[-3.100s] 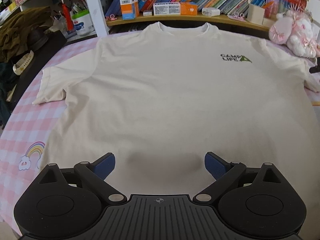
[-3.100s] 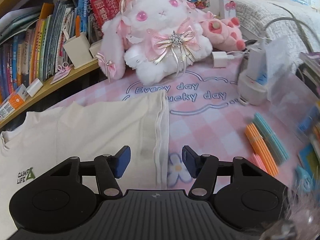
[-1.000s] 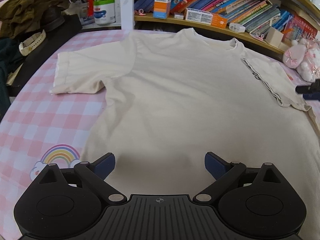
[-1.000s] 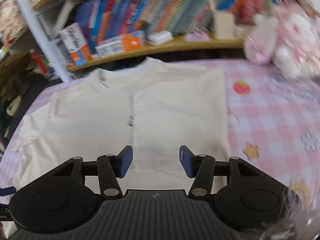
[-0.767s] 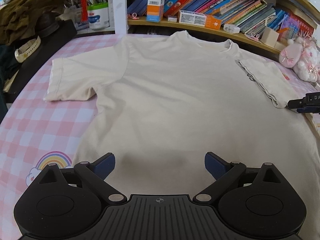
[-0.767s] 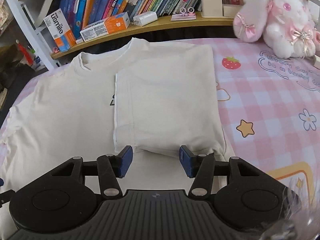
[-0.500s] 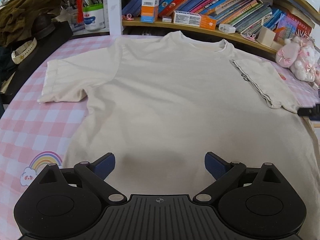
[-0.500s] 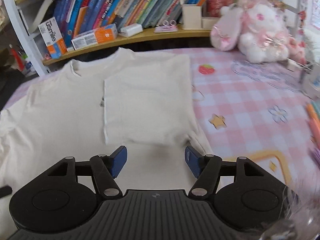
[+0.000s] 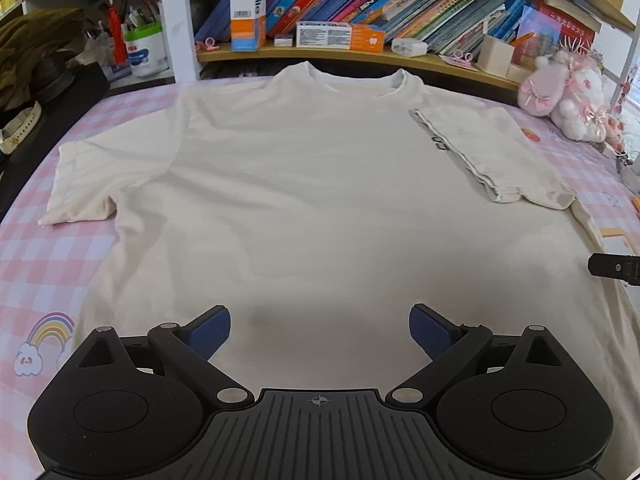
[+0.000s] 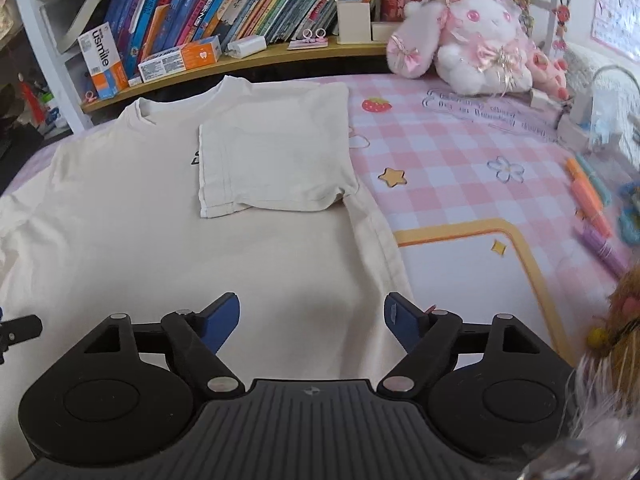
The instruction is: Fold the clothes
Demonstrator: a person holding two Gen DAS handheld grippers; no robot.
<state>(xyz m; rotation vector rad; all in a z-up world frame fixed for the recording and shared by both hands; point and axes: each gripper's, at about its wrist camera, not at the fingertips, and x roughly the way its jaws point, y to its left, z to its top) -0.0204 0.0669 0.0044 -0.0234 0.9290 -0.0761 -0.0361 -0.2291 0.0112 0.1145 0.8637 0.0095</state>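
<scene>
The bed (image 10: 452,168), covered in a pink checked sheet, carries the cream T-shirt (image 9: 320,200) spread flat on its front side up, collar toward the far edge under the bookshelf (image 9: 360,54) and hem toward the near edge. Three seconds ago both sleeves lay out sideways and the green chest print was in plain sight; since then the right sleeve (image 10: 276,160) has been turned inward and laid flat across the chest, so that it hides most of the print, and the right gripper has let it go and drawn back toward the near edge. That reads as the first fold done, with the left sleeve (image 9: 80,184) still stretched out toward the left edge of the bed and, by my judgement, next in line before the body is folded up. The left gripper (image 9: 320,330) hangs over the lower middle of the shirt near the hem, its blue pads wide apart and nothing between them. The right gripper (image 10: 312,320) sits over the shirt's right side seam close to the near edge, jaws likewise spread wide and empty; whether either tool's tips touch the cloth is hard to tell from these steep views. The plush rabbit (image 10: 472,52) stands at the far right corner, well apart from the shirt, and a few coloured pens (image 10: 588,196) lie by the right edge
</scene>
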